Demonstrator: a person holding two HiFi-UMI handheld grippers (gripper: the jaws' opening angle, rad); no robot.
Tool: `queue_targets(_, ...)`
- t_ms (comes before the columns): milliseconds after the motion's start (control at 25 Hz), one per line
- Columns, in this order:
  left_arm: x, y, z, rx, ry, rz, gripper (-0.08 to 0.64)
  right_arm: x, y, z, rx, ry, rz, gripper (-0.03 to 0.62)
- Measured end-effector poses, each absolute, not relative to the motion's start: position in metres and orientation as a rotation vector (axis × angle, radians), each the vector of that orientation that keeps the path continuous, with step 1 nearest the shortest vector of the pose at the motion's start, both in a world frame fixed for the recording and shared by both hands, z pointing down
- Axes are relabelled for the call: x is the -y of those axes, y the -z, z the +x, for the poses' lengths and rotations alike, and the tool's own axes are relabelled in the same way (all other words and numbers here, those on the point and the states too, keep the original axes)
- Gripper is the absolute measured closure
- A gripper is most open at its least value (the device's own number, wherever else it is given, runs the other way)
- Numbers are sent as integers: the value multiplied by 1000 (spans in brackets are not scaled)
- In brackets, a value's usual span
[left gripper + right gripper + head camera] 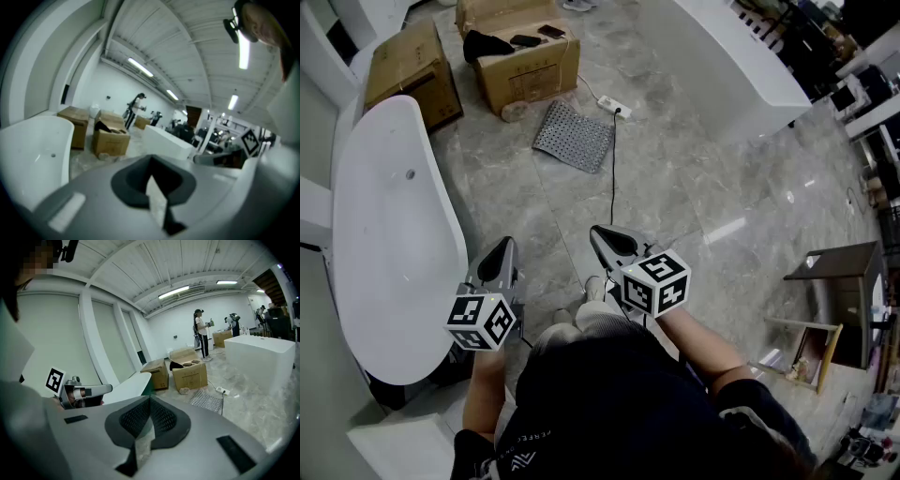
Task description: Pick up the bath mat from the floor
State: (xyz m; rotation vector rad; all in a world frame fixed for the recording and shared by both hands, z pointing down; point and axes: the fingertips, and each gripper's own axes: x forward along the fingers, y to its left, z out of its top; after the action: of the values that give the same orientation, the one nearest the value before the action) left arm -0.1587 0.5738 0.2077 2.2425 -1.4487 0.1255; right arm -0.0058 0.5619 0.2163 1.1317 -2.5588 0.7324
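Note:
The bath mat [572,134] is a grey, perforated rectangle lying flat on the marble floor, far ahead of both grippers; it also shows in the right gripper view [207,401] beside a cardboard box. My left gripper [500,251] is held low next to the bathtub, jaws shut and empty [151,160]. My right gripper [605,234] is level with it on the right, also shut with nothing in it [149,401]. Neither gripper is near the mat. In the left gripper view the mat is hidden behind the jaws.
A white bathtub [389,234] runs along the left. Two cardboard boxes [520,52] [408,70] stand behind the mat. A power strip [614,108] with a black cable lies at the mat's right. A big white block [741,56] and a small table [844,281] are on the right.

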Motion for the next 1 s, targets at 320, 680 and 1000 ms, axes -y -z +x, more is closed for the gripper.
queue_targets(320, -555, -211, -137, 1417, -100, 2236, 557, -541, -216, 1, 2596, -736, 1121, 594)
queue_targets(680, -525, -213, -110, 1396, -74, 2233, 557, -509, -226, 17, 2594, -787, 1032, 594)
queue_targets(1000, -488, -218, -101, 1492, -96, 2168, 557, -472, -232, 34, 2592, -794, 982, 594)
